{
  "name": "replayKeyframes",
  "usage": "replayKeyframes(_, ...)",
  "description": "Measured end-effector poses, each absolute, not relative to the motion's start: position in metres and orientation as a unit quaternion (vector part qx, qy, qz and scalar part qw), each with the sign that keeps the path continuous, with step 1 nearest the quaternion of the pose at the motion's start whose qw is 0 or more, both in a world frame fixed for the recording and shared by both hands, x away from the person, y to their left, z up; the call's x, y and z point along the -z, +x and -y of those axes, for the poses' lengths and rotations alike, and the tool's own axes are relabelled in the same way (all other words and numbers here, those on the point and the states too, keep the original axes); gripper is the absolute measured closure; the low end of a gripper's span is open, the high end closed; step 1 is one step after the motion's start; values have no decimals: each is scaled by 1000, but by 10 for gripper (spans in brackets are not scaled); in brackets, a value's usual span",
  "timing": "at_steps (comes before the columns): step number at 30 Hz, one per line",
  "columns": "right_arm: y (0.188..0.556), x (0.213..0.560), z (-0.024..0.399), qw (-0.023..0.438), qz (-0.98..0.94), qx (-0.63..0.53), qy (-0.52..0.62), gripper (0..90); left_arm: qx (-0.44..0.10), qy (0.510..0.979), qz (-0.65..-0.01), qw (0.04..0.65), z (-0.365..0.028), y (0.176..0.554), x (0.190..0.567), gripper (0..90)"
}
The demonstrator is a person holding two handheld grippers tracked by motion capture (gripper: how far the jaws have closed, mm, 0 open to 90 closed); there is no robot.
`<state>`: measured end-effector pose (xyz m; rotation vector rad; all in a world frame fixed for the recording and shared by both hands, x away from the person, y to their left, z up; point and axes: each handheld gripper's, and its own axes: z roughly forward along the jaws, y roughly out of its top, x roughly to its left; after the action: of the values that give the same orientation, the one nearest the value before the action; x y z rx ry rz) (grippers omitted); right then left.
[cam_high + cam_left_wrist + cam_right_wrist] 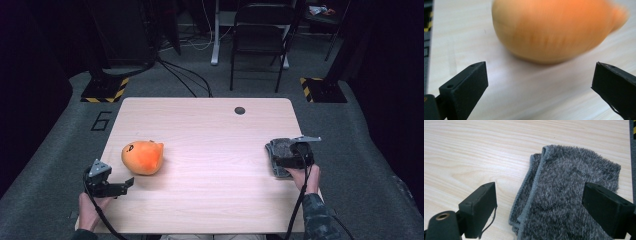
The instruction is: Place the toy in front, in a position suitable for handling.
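I look down on a pale wooden counter [210,150] with a person's hands coming in from the near edge, each holding a claw. My left claw [131,182] sits near the counter's front left corner, pointing toward an orange plush toy [143,157] that lies just beyond its tips. In the left gripper view the toy [554,30] is a blurred orange mound ahead of the jaws, which stand wide apart with bare wood between them; they hold nothing and do not touch the toy.

My right claw [280,161] hovers over a folded grey fuzzy cloth [278,150] near the counter's right edge. In the right gripper view the cloth [569,195] lies flat on the wood, its stitched hem running between the jaws. Those jaws stand wide, one over bare wood and one over the cloth, and grip nothing.

Beyond the counter a folding chair [260,35] stands on grey carpet
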<state>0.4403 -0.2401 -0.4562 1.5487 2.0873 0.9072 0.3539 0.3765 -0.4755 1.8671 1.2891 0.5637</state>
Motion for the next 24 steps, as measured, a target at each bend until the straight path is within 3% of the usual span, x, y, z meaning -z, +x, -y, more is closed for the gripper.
replayKeyframes(7, 431, 454, 238, 188, -759, -320, 535, 121, -247, 734, -502, 385, -341, 373, 431, 22)
replayKeyframes(19, 426, 451, 244, 182, -759, -328, 532, 129, -240, 747, -537, 310, -311, 430, 439, 39)
replayKeyframes(21, 426, 452, 243, 182, -763, -324, 528, 131, -240, 745, -542, 306, -311, 432, 446, 55)
replayKeyframes(24, 427, 453, 242, 177, -762, -323, 533, 135, -237, 744, -545, 306, -309, 430, 459, 154)
